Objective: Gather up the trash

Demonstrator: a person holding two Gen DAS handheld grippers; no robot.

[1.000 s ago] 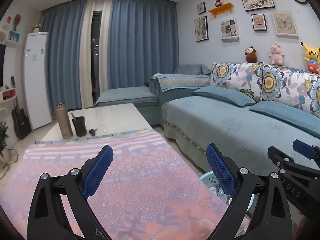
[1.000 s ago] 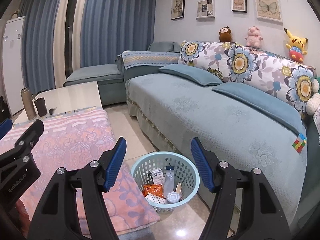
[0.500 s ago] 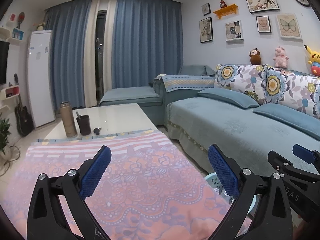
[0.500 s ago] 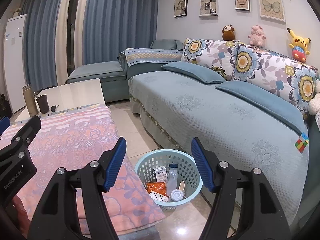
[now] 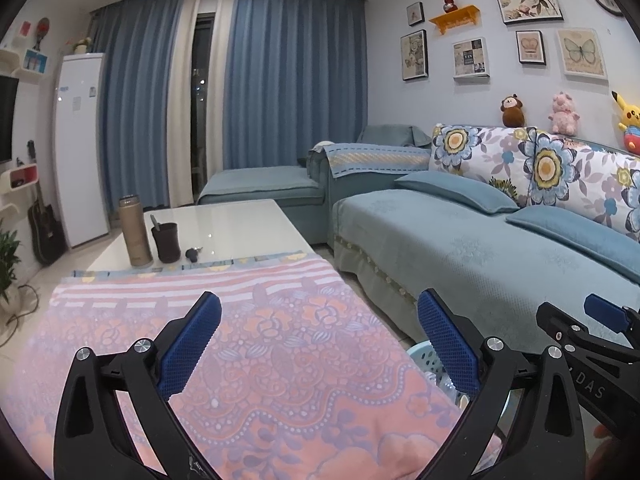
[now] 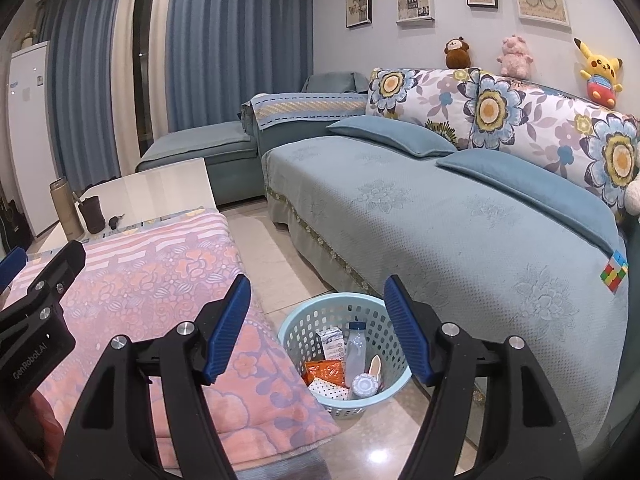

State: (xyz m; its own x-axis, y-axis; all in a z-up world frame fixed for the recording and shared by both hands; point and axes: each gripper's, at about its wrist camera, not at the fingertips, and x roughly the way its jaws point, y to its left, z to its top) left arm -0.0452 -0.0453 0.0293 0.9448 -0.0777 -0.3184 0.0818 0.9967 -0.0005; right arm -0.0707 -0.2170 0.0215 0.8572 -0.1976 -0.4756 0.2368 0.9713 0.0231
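A light-blue plastic basket (image 6: 291, 330) stands on the floor between the table and the sofa. Inside it are a small carton (image 6: 331, 343), a clear bottle (image 6: 355, 354), an orange packet (image 6: 326, 372), a dotted wrapper and a round lid. My right gripper (image 6: 317, 292) hangs open above the basket with nothing between its fingers. My left gripper (image 5: 319, 304) is open over the pink floral cloth (image 5: 248, 352), also holding nothing. In the left wrist view only a bit of the basket (image 5: 425, 357) shows past the table's edge, and the right gripper's side (image 5: 580, 332) reaches in at the right.
The cloth-covered low table (image 6: 132, 280) carries a tan thermos (image 5: 135, 232), a dark cup (image 5: 166, 242) and keys (image 5: 193, 254) at its far end. A long blue sofa (image 6: 460, 240) runs along the right. A tiled floor strip (image 6: 276, 252) separates them.
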